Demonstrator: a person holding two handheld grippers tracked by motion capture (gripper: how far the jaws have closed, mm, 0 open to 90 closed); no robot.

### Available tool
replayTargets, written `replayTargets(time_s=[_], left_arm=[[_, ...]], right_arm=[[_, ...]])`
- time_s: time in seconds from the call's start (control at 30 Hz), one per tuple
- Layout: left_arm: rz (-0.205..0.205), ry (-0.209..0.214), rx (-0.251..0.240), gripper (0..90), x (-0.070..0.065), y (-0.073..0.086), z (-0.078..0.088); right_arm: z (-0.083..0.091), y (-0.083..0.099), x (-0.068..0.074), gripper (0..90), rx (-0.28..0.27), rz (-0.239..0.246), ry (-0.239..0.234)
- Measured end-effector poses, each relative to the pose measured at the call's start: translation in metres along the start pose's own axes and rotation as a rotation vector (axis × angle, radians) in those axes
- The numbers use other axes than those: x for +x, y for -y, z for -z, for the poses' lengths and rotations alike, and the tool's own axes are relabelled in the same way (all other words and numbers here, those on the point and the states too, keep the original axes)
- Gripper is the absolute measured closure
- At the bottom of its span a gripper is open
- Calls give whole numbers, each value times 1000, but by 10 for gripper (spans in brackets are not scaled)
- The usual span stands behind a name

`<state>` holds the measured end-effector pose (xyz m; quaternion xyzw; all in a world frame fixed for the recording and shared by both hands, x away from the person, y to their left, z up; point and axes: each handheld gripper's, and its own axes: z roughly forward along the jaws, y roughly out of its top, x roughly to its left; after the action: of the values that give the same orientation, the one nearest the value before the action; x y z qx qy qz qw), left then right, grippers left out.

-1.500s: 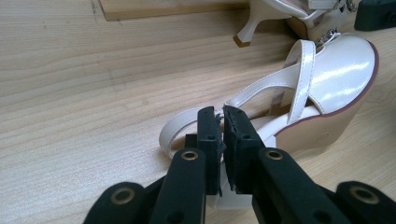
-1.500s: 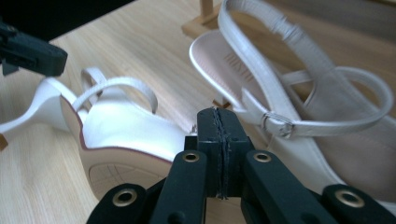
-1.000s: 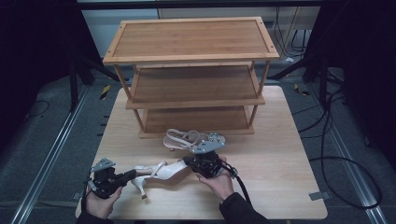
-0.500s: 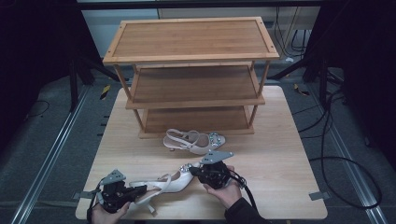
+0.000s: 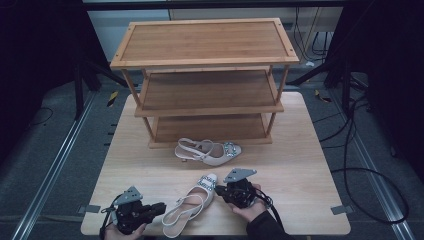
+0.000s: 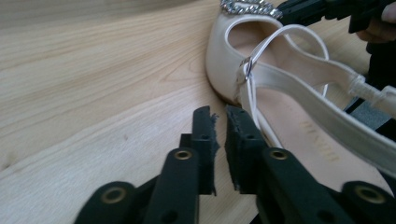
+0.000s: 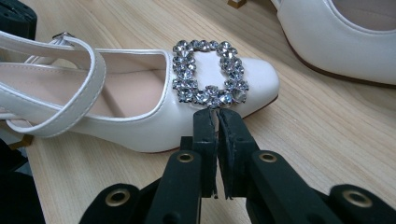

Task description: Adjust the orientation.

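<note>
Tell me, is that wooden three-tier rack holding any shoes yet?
Empty. The wooden three-tier shoe rack has bare shelves; both cream slingback shoes, one by the rack and one nearer the person, lie on the light wooden table.

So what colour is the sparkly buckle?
Silver, set with clear stones; the buckle shows best in the right gripper view.

The table (image 5: pixel 310 170) is pale matt wood with visible grain; the near shoe (image 7: pixel 140 107) looks glossy cream, its buckle (image 7: pixel 208 72) glittering stones; the rack (image 5: pixel 205 65) is brown wood
</note>
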<state>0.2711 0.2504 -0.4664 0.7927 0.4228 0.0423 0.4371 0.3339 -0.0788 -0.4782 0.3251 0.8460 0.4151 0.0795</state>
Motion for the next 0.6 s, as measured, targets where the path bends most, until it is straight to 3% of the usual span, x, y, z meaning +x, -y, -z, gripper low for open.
replayTargets(time_s=[0.2, 0.33, 0.4, 0.6], left_arm=[[-19, -2, -8, 595, -8, -3, -13], [-43, -28, -20, 530, -11, -7, -15], [-44, -8, -16, 458, -11, -6, -14], [-23, -27, -54, 442, -8, -11, -6]], right_arm=[[11, -4, -4, 814, -62, 2, 15], [19, -2, -12, 780, -88, -7, 46], [24, 1, -18, 759, -96, -12, 62], [36, 9, -31, 738, -106, -30, 103]])
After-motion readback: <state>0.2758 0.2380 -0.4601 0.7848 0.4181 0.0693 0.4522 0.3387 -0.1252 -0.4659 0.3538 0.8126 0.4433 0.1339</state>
